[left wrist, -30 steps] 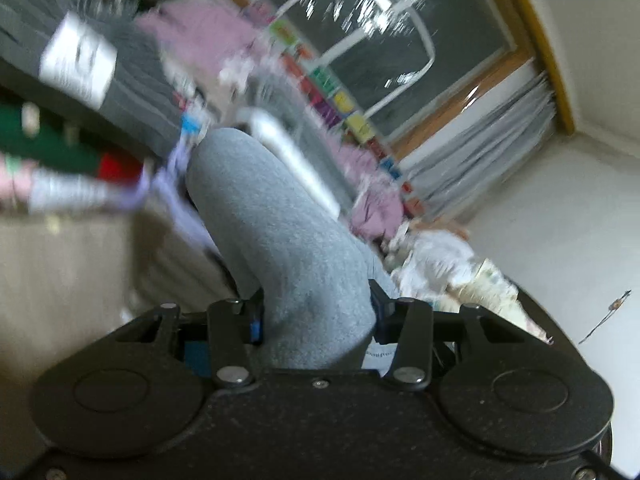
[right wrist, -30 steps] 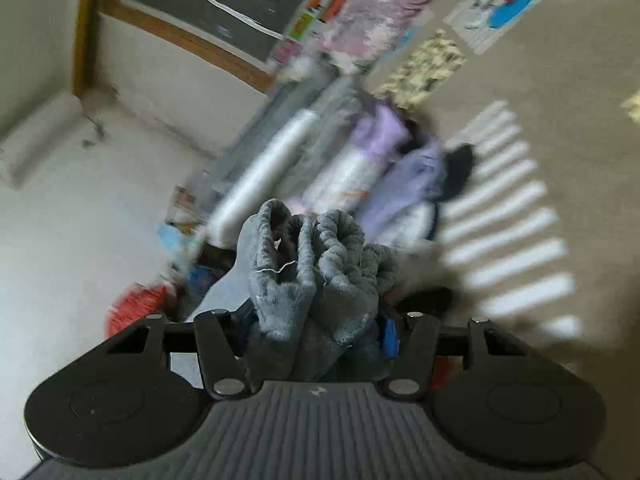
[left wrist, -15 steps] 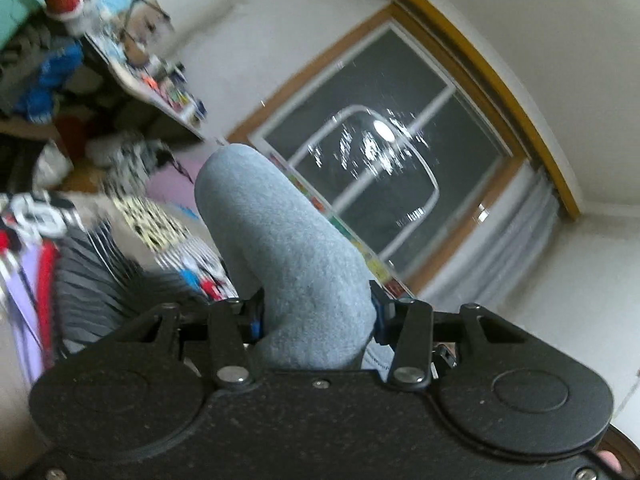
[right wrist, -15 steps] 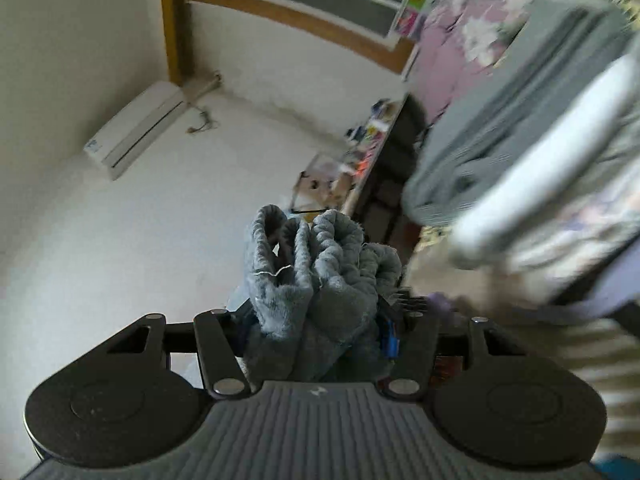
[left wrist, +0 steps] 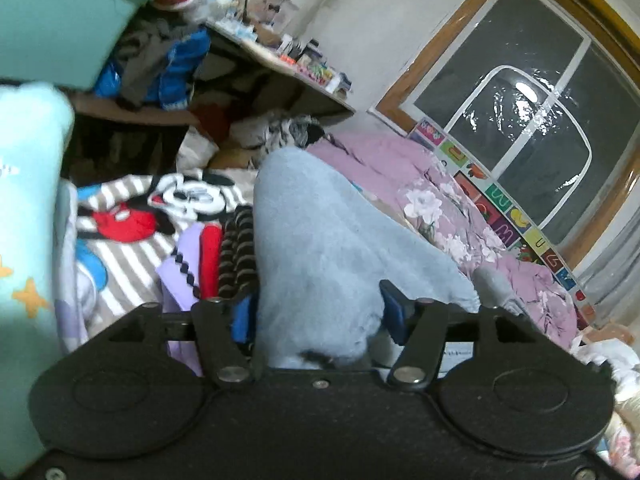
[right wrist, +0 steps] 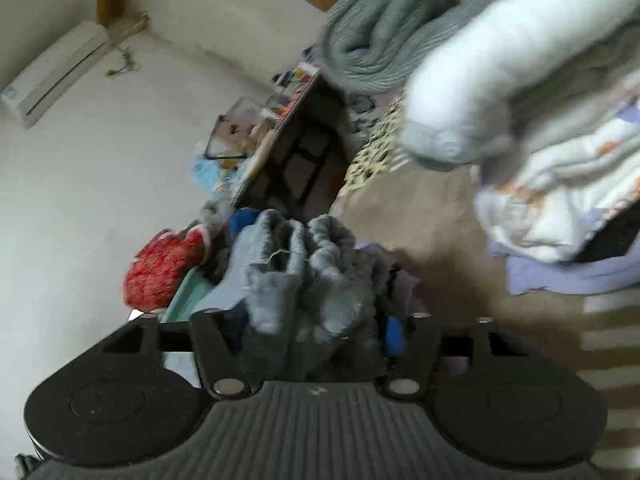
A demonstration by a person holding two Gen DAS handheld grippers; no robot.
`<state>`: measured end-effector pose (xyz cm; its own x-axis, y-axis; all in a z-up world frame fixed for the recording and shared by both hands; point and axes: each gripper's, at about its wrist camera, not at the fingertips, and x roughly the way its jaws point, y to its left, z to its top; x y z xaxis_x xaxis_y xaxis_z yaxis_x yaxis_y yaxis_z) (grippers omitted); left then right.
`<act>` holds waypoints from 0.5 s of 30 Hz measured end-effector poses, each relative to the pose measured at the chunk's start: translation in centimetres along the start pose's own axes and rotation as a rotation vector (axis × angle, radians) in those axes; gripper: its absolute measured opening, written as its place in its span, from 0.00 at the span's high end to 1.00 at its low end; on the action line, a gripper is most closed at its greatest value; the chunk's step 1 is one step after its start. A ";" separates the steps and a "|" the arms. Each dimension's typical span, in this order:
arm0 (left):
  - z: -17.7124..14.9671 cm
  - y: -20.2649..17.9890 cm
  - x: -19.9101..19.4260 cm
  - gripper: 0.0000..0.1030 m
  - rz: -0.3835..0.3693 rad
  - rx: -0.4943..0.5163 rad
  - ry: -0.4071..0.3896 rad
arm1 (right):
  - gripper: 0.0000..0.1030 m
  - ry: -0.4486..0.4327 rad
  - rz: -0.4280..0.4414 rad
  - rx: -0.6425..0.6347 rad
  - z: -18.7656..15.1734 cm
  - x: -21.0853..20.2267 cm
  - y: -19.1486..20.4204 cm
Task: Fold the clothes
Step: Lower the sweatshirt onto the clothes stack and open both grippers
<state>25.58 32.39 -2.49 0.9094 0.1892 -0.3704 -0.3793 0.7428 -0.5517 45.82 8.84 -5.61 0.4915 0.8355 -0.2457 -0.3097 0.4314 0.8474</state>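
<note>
The left gripper point(left wrist: 318, 314) was clamped on one grey-blue garment point(left wrist: 320, 240), a smooth fold of which rose between its two blue-padded fingers point(left wrist: 242, 318) and drooped away to the right. The right gripper point(right wrist: 316, 328) was likewise closed on grey fleecy cloth point(right wrist: 304, 264), bunched into several upright ridges between its fingers; whether this was the same garment as the one in the left gripper could not be told from either view. Beyond the left gripper lay one striped sheet with a cartoon mouse print point(left wrist: 160, 208), and just beside the fingers sat a short row of folded pieces: one lilac point(left wrist: 182, 268), one red point(left wrist: 209, 258) and one black-and-white striped point(left wrist: 239, 248). One pink floral quilt point(left wrist: 432, 200) spread toward one dark window point(left wrist: 516, 120), with a strip of lettered tiles point(left wrist: 496, 216) along its foot. One cluttered shelf point(left wrist: 288, 68) stood at the back. In the right wrist view one air conditioner point(right wrist: 52, 72) hung on the wall, one red woolly item point(right wrist: 164, 268) rested near a teal bin point(right wrist: 188, 292), and one blurred pile of clothes point(right wrist: 532, 120) filled the upper right, topped by one grey knit point(right wrist: 384, 36).
</note>
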 end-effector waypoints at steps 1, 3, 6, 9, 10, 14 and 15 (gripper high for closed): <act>0.1 -0.5 -0.3 0.40 0.027 0.033 -0.014 | 0.34 -0.006 0.007 -0.017 0.4 -0.4 0.6; 0.1 -0.7 -0.7 0.40 0.063 0.051 -0.043 | 0.33 -0.023 -0.008 -0.104 1.1 -1.3 2.5; -0.1 -1.7 -1.8 0.40 0.119 0.110 -0.138 | 0.33 -0.099 -0.051 -0.295 1.3 -3.3 5.6; -0.7 -3.3 -2.8 0.40 0.138 0.218 -0.286 | 0.34 -0.198 -0.075 -0.565 0.7 -5.1 9.3; -0.8 -3.7 -2.9 0.40 0.094 0.254 -0.318 | 0.34 -0.206 -0.059 -0.638 0.4 -5.1 10.2; -1.9 -3.1 -0.4 0.42 -0.012 0.299 -0.253 | 0.35 -0.161 -0.052 -0.765 -0.3 -3.3 11.1; -2.3 -2.8 1.0 0.42 0.029 0.339 -0.199 | 0.35 -0.138 -0.059 -0.770 -0.4 -2.5 10.9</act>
<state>27.13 28.98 -3.05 0.9271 0.3093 -0.2116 -0.3577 0.8990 -0.2529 40.87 11.55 4.03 0.6055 0.7759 -0.1770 -0.7325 0.6303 0.2570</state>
